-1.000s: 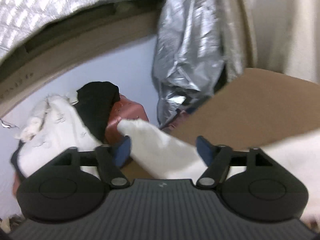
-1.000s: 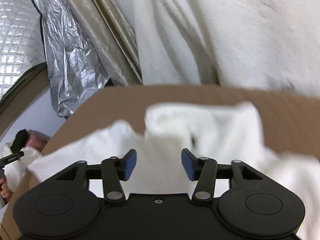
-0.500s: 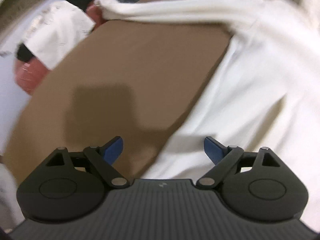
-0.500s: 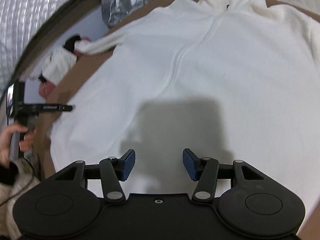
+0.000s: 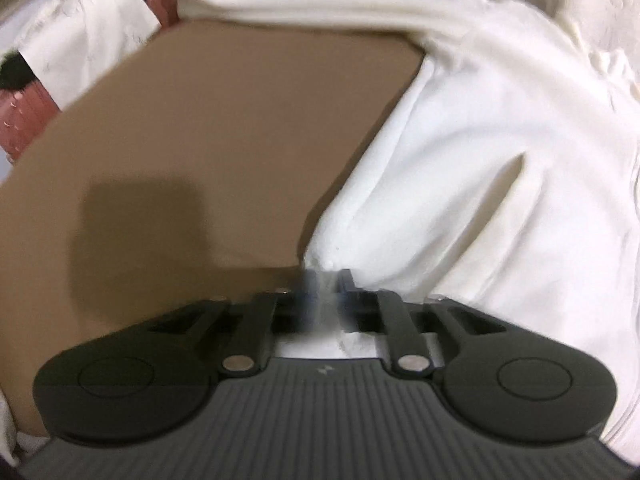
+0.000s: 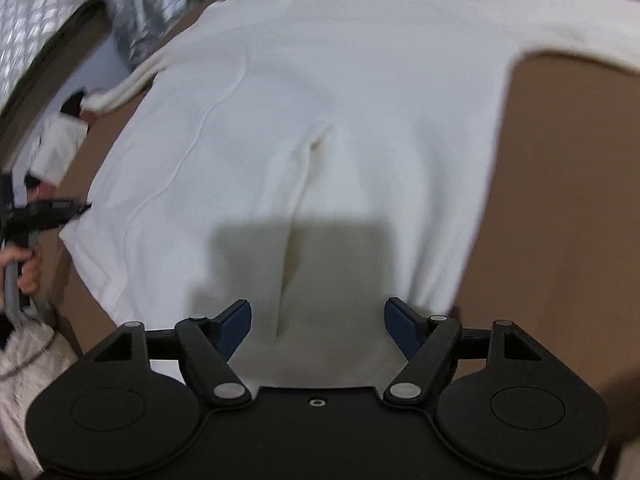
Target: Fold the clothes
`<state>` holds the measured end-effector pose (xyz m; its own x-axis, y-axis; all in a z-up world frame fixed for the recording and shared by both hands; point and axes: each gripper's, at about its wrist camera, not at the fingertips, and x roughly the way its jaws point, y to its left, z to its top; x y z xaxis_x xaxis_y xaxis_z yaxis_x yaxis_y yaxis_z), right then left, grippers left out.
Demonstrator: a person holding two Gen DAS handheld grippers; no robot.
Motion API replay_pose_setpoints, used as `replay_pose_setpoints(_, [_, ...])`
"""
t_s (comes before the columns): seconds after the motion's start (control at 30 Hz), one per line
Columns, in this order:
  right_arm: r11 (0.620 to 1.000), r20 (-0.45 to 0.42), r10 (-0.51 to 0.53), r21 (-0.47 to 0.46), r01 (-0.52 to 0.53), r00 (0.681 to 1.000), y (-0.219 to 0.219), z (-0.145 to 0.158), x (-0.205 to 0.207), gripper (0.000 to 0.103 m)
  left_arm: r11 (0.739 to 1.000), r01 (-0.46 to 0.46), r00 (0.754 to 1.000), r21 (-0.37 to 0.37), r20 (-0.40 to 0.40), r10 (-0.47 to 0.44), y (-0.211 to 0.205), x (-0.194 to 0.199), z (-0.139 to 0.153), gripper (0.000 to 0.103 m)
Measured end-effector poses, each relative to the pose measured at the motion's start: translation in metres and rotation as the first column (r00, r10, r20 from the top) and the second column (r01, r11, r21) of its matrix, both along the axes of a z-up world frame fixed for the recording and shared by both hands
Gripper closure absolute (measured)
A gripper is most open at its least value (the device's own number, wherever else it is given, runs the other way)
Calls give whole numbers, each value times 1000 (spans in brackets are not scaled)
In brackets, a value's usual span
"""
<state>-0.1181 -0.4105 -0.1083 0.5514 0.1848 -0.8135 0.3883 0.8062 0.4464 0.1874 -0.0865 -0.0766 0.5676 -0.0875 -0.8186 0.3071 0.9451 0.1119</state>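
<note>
left wrist view: the left gripper (image 5: 324, 280) had its fingers drawn together on the lower corner of a white sweater (image 5: 500, 152), a small bunch of the fabric pinched between the blurred pads. the sweater lay spread on a brown surface (image 5: 208, 120), its body filling the right half of the view, with one sleeve (image 5: 304, 4) stretched straight across the top toward the left. a crease ran up the body from the pinched corner. beyond the far left edge of the brown surface lay a heap of other clothes (image 5: 72, 44) — white, black and reddish pieces, their shapes too blurred to tell apart.

right wrist view: the right gripper (image 6: 318, 330) hovered over the sweater's (image 6: 340, 100) lower edge with its blue-padded fingers (image 6: 234, 326) spread wide and nothing between them; whether they touched the cloth could not be told. its shadow fell on the fabric just ahead, where a vertical fold ran up the middle of the body. the left gripper (image 6: 60, 210) showed at the left edge, at the sweater's corner, with the person's left hand (image 6: 22, 270) on its handle. crinkled silver sheeting (image 6: 132, 12) stood at the far left — beyond the brown surface (image 6: 560, 200).
</note>
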Motion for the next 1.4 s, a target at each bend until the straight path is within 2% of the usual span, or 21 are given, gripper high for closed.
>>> replay_pose_setpoints(0.07, [999,-2,-35,19,35,999,1,-1,-9,25,999,-16,997,31,80,13,-2,-15,16,93])
replay_pose_setpoints(0.13, [1000,-24,19,-15,-20,1000,7,1,-16,25,999,-47,988,26,147,42,2,-31,32,93])
replay_pose_setpoints(0.2, [999,-66,5,-45,-8,998,8,1,-22,25,995,-81,990,58,120,73,9,-30,25,93])
replay_pose_setpoints(0.23, [998,-68,-54,-40,51,996,8,1,-30,25,993,-87,992,75,93,80,13,-27,18,93])
replay_pose_setpoints(0.33, [991,-72,-132,18,134,989,9,-9,-46,23,991,-69,997,117,32,66,10,-22,5,93])
replay_pose_setpoints(0.43, [987,-106,-128,83,137,986,12,-32,-46,20,985,-62,996,158,72,51,0,-24,11,93])
replay_pose_setpoints(0.47, [989,-76,-117,83,124,990,14,-37,-45,20,987,-68,995,144,82,57,2,-26,16,93])
replay_pose_setpoints(0.5, [991,-48,-104,78,108,993,16,-41,-45,34,989,-75,994,126,92,64,6,-28,21,93])
replay_pose_setpoints(0.53, [997,-36,-68,41,69,997,21,-37,-45,58,993,-77,994,91,90,69,11,-30,25,93])
replay_pose_setpoints(0.57, [999,-17,-18,26,19,1000,24,-30,-47,92,996,-77,994,54,86,73,17,-32,29,93])
replay_pose_setpoints(0.6, [998,17,7,55,-8,1000,25,-22,-54,93,997,-76,994,18,82,74,24,-33,35,93])
replay_pose_setpoints(0.73, [985,38,146,-98,-142,989,32,19,-72,94,998,-61,998,-6,35,61,27,-41,25,92])
replay_pose_setpoints(0.8, [984,-23,160,-71,-161,987,29,6,-68,94,995,-75,997,70,27,73,19,-41,12,83])
replay_pose_setpoints(0.87, [986,-108,156,-44,-161,982,26,-18,-62,93,965,-120,992,233,68,107,6,-38,3,81])
replay_pose_setpoints(0.9, [988,-133,138,-46,-145,982,27,-25,-60,88,948,-140,989,287,80,122,3,-37,0,74])
replay_pose_setpoints(0.97, [990,-152,120,-62,-131,981,28,-26,-54,77,952,-138,989,274,83,119,4,-41,3,60])
replay_pose_setpoints(1.0, [989,-146,118,-74,-129,982,29,-22,-51,60,955,-135,990,265,84,117,5,-44,6,55])
replay_pose_setpoints(1.07, [993,-76,82,-73,-87,994,20,-7,-53,49,965,-140,989,223,86,124,2,-58,20,51])
replay_pose_setpoints(1.17, [999,44,15,-51,-13,999,-10,14,-67,48,987,-102,993,127,77,93,-11,-82,48,42])
replay_pose_setpoints(1.27, [992,189,-127,31,124,974,-48,19,-75,37,997,14,995,81,101,-22,-56,-102,69,30])
replay_pose_setpoints(1.4, [954,176,-289,133,268,941,-108,4,-58,37,984,175,976,31,127,-177,-121,-128,92,26])
